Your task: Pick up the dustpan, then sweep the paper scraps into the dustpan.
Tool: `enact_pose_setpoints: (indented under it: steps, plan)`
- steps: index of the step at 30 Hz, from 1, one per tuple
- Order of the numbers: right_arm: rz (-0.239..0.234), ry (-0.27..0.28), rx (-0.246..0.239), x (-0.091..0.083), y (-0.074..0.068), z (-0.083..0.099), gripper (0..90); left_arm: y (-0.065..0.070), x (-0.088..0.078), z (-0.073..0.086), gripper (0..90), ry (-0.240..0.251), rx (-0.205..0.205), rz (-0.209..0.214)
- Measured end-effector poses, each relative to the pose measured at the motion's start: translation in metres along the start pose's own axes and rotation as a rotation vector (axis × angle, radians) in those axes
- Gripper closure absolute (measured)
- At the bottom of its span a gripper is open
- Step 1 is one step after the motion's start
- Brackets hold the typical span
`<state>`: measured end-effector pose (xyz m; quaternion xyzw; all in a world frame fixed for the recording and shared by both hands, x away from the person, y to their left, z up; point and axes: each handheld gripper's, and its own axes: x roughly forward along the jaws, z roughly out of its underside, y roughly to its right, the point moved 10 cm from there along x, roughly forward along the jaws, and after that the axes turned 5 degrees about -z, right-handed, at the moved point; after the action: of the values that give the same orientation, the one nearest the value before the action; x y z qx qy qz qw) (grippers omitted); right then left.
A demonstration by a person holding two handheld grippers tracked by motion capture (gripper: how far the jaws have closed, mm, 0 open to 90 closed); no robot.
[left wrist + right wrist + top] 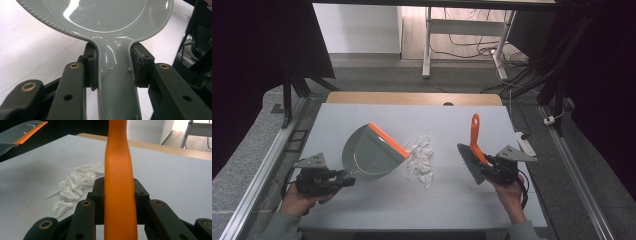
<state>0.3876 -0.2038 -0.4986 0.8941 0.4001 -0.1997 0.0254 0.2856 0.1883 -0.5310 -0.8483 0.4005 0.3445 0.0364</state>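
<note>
A grey dustpan (pixel 369 152) with an orange front lip is held above the white table, tilted, lip toward the middle. My left gripper (pixel 343 181) is shut on its handle; in the left gripper view the pads (pixel 91 67) clamp the grey handle (pixel 116 82) below the pan's bowl. A hand brush (pixel 473 152) with an orange handle and grey bristles is on the right. My right gripper (pixel 488 165) is shut on that orange handle (pixel 120 192). Between the two tools lies a pile of crumpled white paper scraps (pixel 421 159), also seen as scraps (pixel 75 185) ahead in the right gripper view.
The white table top (pixel 362 117) has a wooden strip (pixel 412 97) along its far edge. A white power strip (pixel 526 142) lies off the right edge. Metal rails (pixel 267 165) run along both sides. Desk legs and cables stand on the floor beyond.
</note>
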Motion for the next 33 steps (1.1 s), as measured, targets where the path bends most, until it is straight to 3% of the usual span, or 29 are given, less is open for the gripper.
enact_pose_setpoints:
  steps: [12,20,33]
  plan:
    - [-0.007,0.003,-0.012,0.003,-0.004,-0.002,70.1,0.015,0.013,0.003,61.9,-0.067,0.063,0.045]
    - [-0.009,-0.002,-0.019,0.009,-0.007,-0.005,70.1,0.017,0.016,0.006,61.9,-0.082,0.057,0.061]
    - [-0.028,-0.025,-0.035,0.029,-0.015,-0.007,70.1,0.017,0.016,0.018,61.9,-0.113,0.042,0.044]
